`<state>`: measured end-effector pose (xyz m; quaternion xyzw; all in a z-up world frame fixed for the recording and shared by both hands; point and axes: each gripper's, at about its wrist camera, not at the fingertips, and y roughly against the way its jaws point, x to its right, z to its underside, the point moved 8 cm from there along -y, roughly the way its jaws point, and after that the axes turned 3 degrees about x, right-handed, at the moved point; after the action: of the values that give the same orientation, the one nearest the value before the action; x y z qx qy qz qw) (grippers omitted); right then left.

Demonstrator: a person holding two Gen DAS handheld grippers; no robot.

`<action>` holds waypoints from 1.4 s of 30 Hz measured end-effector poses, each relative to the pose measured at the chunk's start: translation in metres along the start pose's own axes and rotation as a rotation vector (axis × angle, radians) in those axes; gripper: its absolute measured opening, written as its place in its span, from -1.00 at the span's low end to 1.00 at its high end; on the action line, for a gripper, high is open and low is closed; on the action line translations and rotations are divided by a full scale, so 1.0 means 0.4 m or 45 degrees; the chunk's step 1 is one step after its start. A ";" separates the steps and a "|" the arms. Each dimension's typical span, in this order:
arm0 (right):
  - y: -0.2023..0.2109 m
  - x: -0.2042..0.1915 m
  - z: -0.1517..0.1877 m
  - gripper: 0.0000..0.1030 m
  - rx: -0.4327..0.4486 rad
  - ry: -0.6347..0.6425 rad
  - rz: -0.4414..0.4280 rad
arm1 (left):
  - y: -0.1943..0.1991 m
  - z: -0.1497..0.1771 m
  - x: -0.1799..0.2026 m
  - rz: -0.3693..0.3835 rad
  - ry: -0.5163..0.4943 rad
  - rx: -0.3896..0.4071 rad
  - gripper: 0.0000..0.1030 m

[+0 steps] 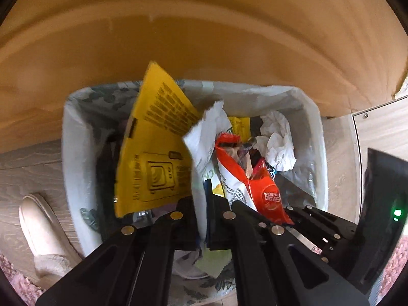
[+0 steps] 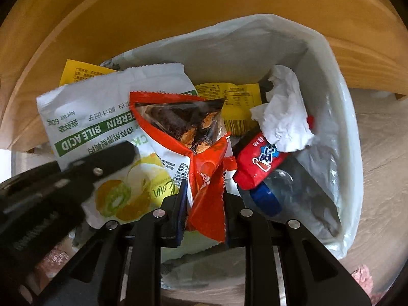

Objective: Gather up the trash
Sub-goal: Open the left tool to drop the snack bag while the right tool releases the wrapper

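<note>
Brimming bin [image 2: 329, 81], wrappers [image 2: 204, 168], tissue [image 2: 283, 117], bottle [image 2: 288, 191]

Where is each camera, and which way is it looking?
Left wrist: on the left tool, looking down into the white-lined trash bin; its black fingers pinch a white snack pouch.
Right wrist: on the right tool, looking down; it pinches an orange-red wrapper.
Both show the crumpled white tissue.

Left gripper [image 1: 202, 211] points steeply down, jaws clamped tight. Right gripper [image 2: 205, 204], at its 3 o'clock, likewise, jaws narrowly apart.
</note>
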<state>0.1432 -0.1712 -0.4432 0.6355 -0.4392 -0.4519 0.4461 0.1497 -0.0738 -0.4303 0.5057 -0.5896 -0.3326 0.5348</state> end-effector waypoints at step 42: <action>0.164 0.003 -0.037 0.67 0.248 0.031 0.063 | 0.283 -0.022 0.023 0.050 -0.085 0.245 0.67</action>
<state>0.1478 -0.1841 -0.3774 0.6702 -0.4914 -0.3881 0.3984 0.1320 -0.0510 -0.3202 0.5318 -0.6461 -0.2804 0.4703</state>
